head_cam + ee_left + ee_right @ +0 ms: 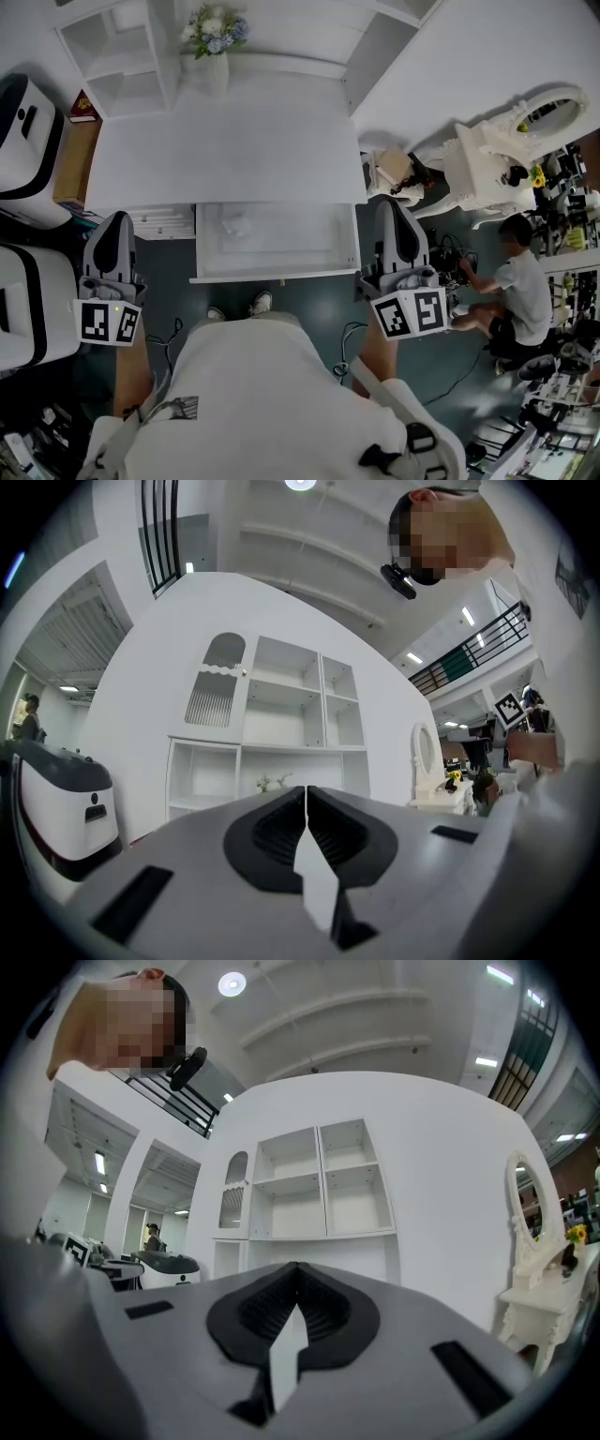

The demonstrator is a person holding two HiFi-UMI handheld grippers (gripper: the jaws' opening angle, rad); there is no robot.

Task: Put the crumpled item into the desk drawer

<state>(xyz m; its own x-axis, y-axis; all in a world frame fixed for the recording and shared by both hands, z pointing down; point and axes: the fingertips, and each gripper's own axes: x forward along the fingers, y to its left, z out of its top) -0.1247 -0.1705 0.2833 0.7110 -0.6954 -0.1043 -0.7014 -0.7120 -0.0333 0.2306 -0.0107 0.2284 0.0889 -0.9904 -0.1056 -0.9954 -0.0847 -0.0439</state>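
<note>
The white desk [225, 150] has its drawer [277, 272] pulled out toward me. A white crumpled item [234, 226] lies inside the drawer at its back left. My left gripper [116, 221] is held upright left of the drawer, its jaws shut with nothing between them. My right gripper [392, 212] stands upright just right of the drawer, also shut and empty. In the left gripper view the left gripper [306, 794] points at the shelf unit [272, 733]. In the right gripper view the right gripper [295, 1274] faces the same shelves [319, 1194].
A vase of flowers [216, 42] stands at the desk's back edge. White shelves [117, 52] rise behind. A white dressing table with mirror [506, 150] stands to the right, a person [520, 286] crouches beside it. White machines [28, 141] stand to the left.
</note>
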